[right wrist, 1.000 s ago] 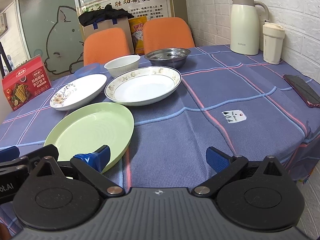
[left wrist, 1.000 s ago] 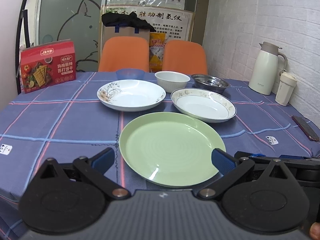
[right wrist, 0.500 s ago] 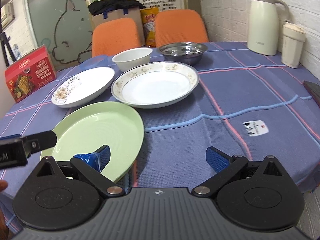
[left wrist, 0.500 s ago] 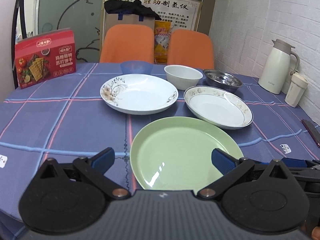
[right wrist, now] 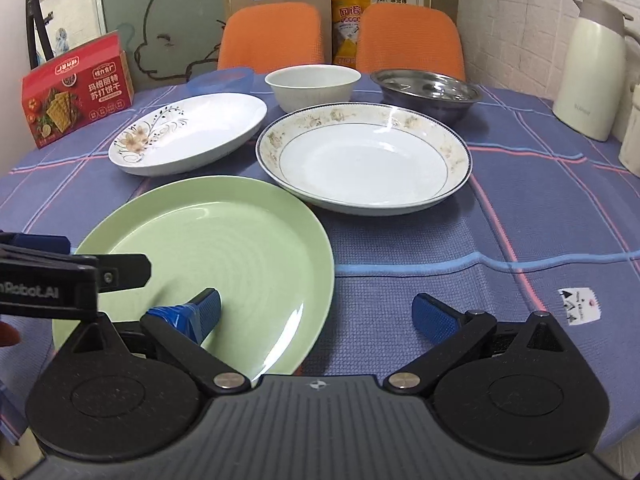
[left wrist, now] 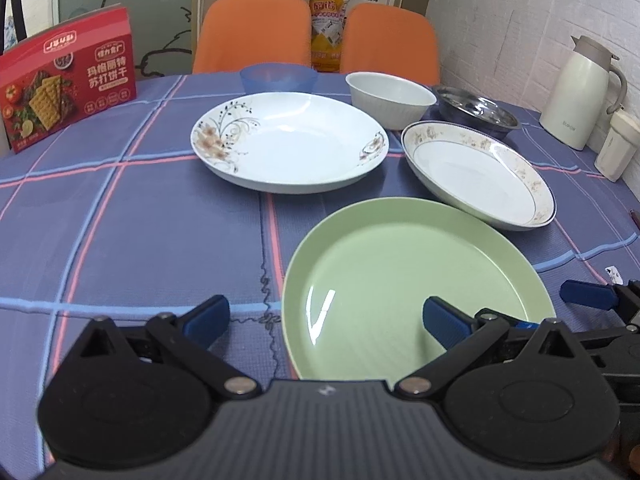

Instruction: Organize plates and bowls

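Blue checked cloth [left wrist: 120, 232] covers the worktop beneath white brick wall [right wrist: 520, 8]; two orange chairs [left wrist: 256, 32] stand behind. Both claws, left [left wrist: 320, 316] and right [right wrist: 316, 312], gape wide over the green plate [right wrist: 224, 248] at the near edge.

The red cracker box [left wrist: 66, 80] carries white Chinese print, 玛格丽特 苏打饼干. The left gripper's side [right wrist: 48, 280], seen from the right wrist, reads "nRobot.AI", its start cut off. The cream jug [left wrist: 576, 92] bears small grey lettering, too blurred to read.
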Action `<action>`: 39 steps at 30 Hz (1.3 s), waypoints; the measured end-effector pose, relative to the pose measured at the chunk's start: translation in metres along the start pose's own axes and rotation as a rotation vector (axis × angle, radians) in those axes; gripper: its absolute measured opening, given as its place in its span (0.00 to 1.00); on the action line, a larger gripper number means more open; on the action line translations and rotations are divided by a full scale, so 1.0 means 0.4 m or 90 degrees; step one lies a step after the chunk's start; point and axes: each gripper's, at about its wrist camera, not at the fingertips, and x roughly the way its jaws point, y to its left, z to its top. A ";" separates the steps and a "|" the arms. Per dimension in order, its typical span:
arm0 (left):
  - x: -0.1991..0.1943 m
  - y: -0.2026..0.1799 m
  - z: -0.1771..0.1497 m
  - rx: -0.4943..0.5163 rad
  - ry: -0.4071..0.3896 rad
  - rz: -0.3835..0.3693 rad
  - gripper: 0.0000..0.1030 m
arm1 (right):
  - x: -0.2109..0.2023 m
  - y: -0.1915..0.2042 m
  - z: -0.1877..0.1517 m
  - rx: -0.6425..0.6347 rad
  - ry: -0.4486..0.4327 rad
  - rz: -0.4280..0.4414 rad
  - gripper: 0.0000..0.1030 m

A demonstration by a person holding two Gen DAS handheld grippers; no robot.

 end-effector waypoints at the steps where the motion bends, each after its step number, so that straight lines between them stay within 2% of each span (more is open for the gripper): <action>1: 0.006 0.004 0.001 -0.004 0.008 -0.005 1.00 | -0.003 -0.002 -0.006 -0.003 -0.009 0.003 0.88; 6: 0.018 -0.005 -0.005 0.042 0.017 0.025 1.00 | -0.014 -0.016 -0.047 -0.032 -0.082 0.021 0.89; 9: 0.014 -0.001 -0.007 0.045 0.017 0.020 0.99 | -0.013 -0.008 -0.026 -0.030 -0.052 0.018 0.88; 11: 0.011 0.007 -0.006 0.045 0.020 0.007 0.99 | -0.016 0.002 -0.015 -0.038 -0.029 0.040 0.87; 17: 0.012 0.000 -0.006 0.069 0.024 -0.007 0.99 | -0.003 0.022 -0.021 -0.064 -0.048 0.068 0.87; 18: 0.015 -0.004 -0.004 0.070 0.023 -0.011 0.97 | -0.001 0.027 -0.020 -0.065 -0.053 0.064 0.86; 23: 0.005 -0.014 -0.009 0.072 0.002 -0.033 0.76 | -0.001 0.033 -0.028 -0.072 -0.071 0.080 0.83; 25: -0.006 -0.020 -0.012 0.071 0.002 -0.063 0.54 | -0.007 0.042 -0.033 -0.072 -0.073 0.085 0.80; 27: -0.012 -0.020 -0.016 0.061 0.004 -0.066 0.48 | -0.014 0.055 -0.035 -0.061 -0.069 0.078 0.79; 31: -0.036 -0.003 -0.022 0.040 0.009 -0.061 0.45 | -0.028 0.089 -0.031 -0.049 -0.057 0.070 0.80; 34: -0.073 0.030 -0.026 0.024 -0.005 -0.052 0.45 | -0.050 0.135 -0.026 -0.070 -0.081 0.073 0.80; 39: -0.119 0.121 -0.026 -0.009 -0.024 -0.005 0.45 | -0.035 0.236 -0.001 -0.115 -0.096 0.106 0.81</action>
